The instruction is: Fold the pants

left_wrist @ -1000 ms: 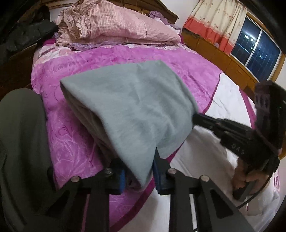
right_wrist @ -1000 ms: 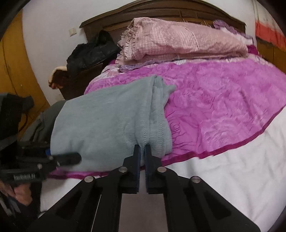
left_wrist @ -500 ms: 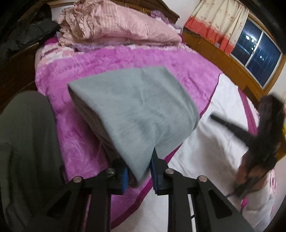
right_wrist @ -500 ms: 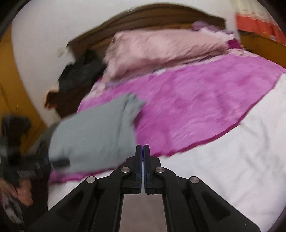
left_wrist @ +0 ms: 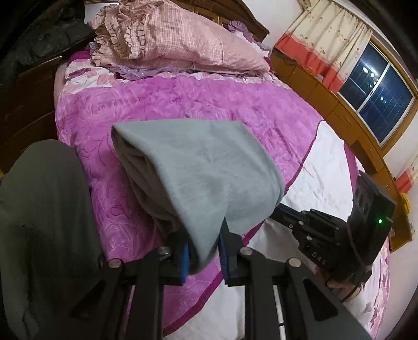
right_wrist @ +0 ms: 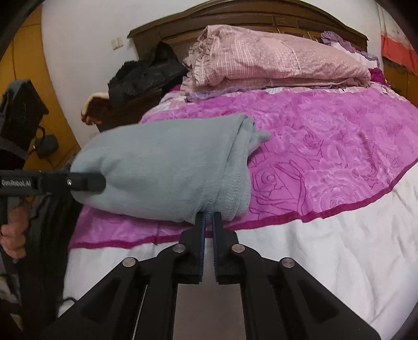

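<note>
The grey pants [left_wrist: 198, 172] hang folded at mid-frame above the magenta blanket [left_wrist: 183, 104] of the bed, pinched at both near corners: my left tool [left_wrist: 203, 252] clamps a thick bunched edge, and my right tool [right_wrist: 208, 222] is closed tight on the stitched hem at lower centre.

This was a home bedroom: a bed [right_wrist: 326, 235] with a dark wooden headboard [right_wrist: 248, 18], a magenta blanket [right_wrist: 326, 146] over it, a folded pink quilt [right_wrist: 274, 62], and a curtain [left_wrist: 321, 44] beside a window [left_wrist: 376, 96]
</note>
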Tool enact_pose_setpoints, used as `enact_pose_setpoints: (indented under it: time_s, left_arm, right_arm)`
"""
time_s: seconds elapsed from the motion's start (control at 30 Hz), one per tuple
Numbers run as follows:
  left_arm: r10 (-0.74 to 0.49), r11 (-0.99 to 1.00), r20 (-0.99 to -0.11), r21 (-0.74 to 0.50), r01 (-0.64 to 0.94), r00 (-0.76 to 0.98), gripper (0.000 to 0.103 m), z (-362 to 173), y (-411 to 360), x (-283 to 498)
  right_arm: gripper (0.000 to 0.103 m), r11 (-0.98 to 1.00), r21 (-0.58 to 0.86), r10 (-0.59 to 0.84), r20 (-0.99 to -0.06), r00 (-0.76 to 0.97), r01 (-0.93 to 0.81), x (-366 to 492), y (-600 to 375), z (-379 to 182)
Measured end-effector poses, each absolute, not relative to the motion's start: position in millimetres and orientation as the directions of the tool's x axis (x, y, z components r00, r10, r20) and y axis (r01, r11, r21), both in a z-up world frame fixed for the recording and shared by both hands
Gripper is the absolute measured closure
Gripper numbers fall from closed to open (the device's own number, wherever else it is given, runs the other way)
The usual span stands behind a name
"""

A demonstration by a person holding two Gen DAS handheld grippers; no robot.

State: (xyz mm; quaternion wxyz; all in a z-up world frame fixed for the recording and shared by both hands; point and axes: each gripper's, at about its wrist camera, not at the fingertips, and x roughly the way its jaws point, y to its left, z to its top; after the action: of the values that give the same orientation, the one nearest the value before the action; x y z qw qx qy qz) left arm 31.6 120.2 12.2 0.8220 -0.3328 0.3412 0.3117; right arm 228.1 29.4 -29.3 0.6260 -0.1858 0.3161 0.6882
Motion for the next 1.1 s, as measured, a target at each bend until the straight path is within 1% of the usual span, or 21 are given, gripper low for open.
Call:
enact_pose_setpoints:
  time_s: [0.13,0.23,0.37,0.53,0.6,0.7,0.77,0.8,0.83,0.87,0.9,0.93,1.0,1.1]
  left_arm:
    - [0.269,0.584,-0.781,-0.333,-0.74,0.563,0.084,5,118,33]
    - [0.272,0.593,-0.779,-0.327,-0.736,0.565,0.084,4,117,33]
    - [0.253,0.59,-0.785,-0.338,-0.733,0.565,0.084,-1,117,33]
    - [0.23,0.593,-0.788,-0.351,-0.724,0.571,0.084,-3,119,33]
    - [0.217,0.593,-0.787,-0.363,-0.718,0.577,0.084,-3,122,32]
    - [0.204,0.589,-0.78,-0.385,-0.711,0.592,0.085,-1,127,28]
    - [0.234,0.584,-0.777,-0.369,-0.723,0.585,0.087,3,126,24]
    - [0.252,0.58,-0.775,-0.358,-0.731,0.58,0.087,4,125,21]
    - [0.244,0.585,-0.778,-0.357,-0.728,0.578,0.087,2,124,21]
    - [0.235,0.588,-0.787,-0.352,-0.728,0.57,0.087,-1,123,22]
    - [0.226,0.584,-0.792,-0.356,-0.73,0.568,0.087,-4,123,22]
    - [0.216,0.582,-0.795,-0.36,-0.729,0.566,0.086,-6,123,23]
    - [0.217,0.582,-0.796,-0.359,-0.73,0.564,0.086,-6,121,25]
    - [0.189,0.585,-0.797,-0.378,-0.718,0.574,0.082,-7,122,24]
  right_arm:
    - [0.103,-0.013,0.188,0.721,-0.679,-0.139,-0.982,228,34,-31]
    - [0.103,-0.013,0.194,0.716,-0.683,-0.144,-0.981,230,35,-32]
    - [0.1,-0.005,0.184,0.7,-0.701,-0.135,-0.983,232,39,-34]
    - [0.101,-0.007,0.186,0.711,-0.69,-0.135,-0.983,230,52,-28]
    - [0.103,-0.012,0.151,0.726,-0.678,-0.112,-0.989,224,55,-25]
    - [0.103,0.029,0.016,0.731,-0.682,0.011,-0.999,212,56,-19]
    - [0.103,0.105,-0.067,0.723,-0.68,0.123,-0.992,213,50,-15]
    - [0.103,0.192,-0.149,0.701,-0.671,0.242,-0.97,219,47,-13]
    - [0.103,0.267,-0.171,0.673,-0.671,0.31,-0.949,236,40,-10]
    - [0.103,0.306,-0.091,0.68,-0.676,0.284,-0.948,252,33,-8]
    - [0.103,0.344,0.031,0.705,-0.669,0.236,-0.939,270,23,-5]
    - [0.103,0.351,0.077,0.718,-0.663,0.215,-0.933,276,19,-5]
    - [0.103,0.321,0.132,0.742,-0.65,0.162,-0.938,273,14,-5]
    - [0.103,0.293,0.178,0.741,-0.664,0.106,-0.939,261,17,-11]
